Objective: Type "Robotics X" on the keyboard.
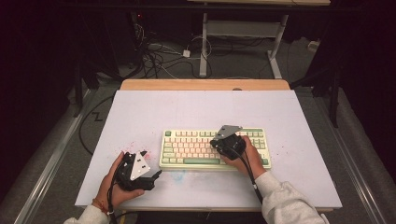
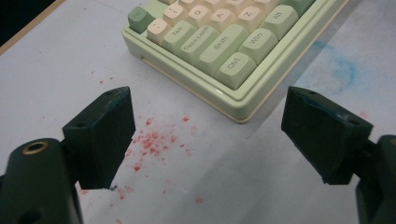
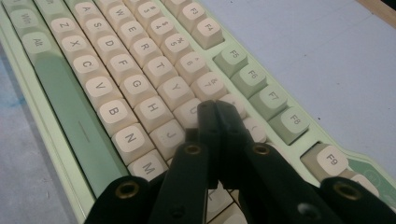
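Keyboard (image 1: 215, 148) mid-worktop (image 1: 140, 112) | step: right gripper (image 3: 215, 109), fingers closed and empty, poised over the U/I keys, probably pressing | left gripper (image 2: 208, 140) fingers wide, idle by Ctrl corner | next: straight, light press

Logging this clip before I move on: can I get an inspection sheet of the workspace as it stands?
Surface: white board on a wooden table, speckled with red flecks and a blue smudge.
Job's things: green and cream keyboard, flat, near the front edge.
Clutter: nothing seen.
Grippers: left gripper open, off the keyboard's left corner; right gripper shut, tips over the keys near U and J.
Cables: one trails from each gripper; a tangle on the floor.
Surroundings: dark room, desk frame behind.
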